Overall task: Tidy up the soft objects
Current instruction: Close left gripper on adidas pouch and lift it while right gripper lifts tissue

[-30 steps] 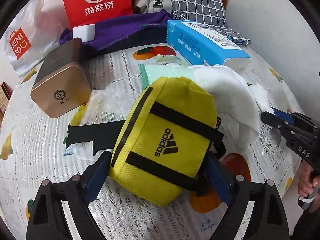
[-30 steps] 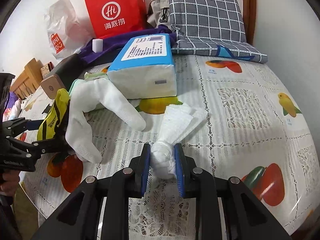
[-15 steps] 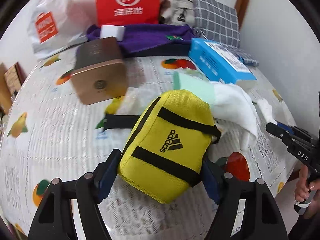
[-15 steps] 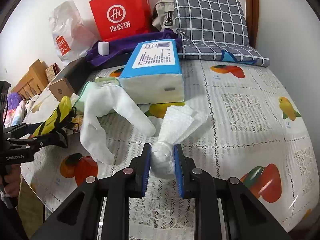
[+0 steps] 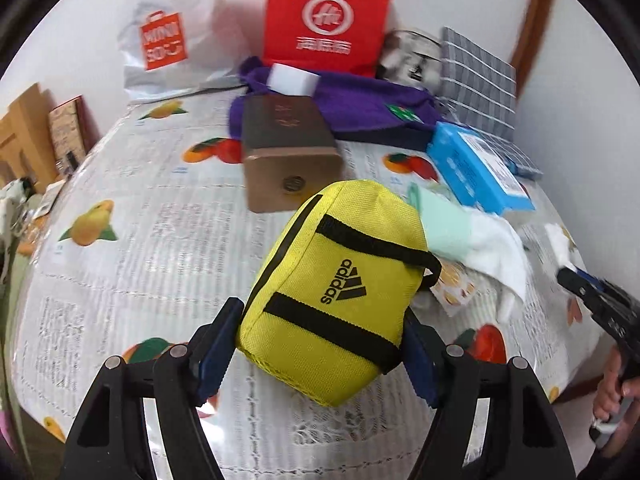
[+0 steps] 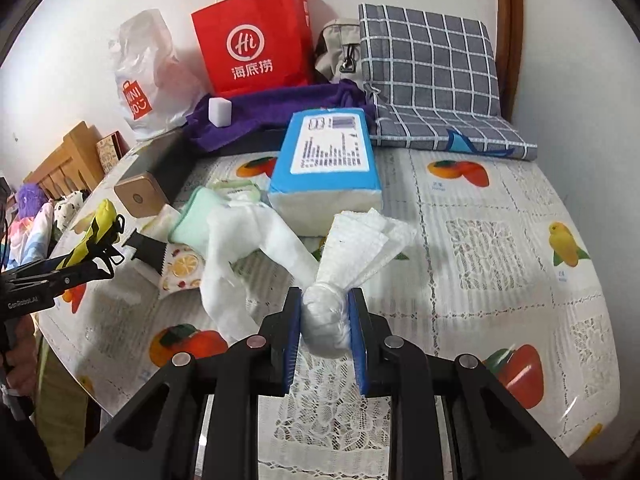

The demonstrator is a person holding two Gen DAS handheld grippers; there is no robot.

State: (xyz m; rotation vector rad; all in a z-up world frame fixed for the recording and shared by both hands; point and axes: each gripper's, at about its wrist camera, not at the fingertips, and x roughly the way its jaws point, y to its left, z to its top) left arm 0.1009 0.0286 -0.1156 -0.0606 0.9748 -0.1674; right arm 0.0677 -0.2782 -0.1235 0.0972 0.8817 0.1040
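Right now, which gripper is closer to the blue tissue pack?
Right. The right gripper, shut on the white wad, sits just in front of the blue tissue pack. The left gripper, holding the yellow bag, is farther off to the pack's left.

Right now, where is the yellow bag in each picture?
Left wrist view: the yellow bag fills the lower middle, clamped between the left gripper's jaws.
Right wrist view: the same bag shows edge-on at the far left, a thin yellow strip in front of the other gripper.
Shared landmark: the red paper bag stands at the back, by the wall, in both views.
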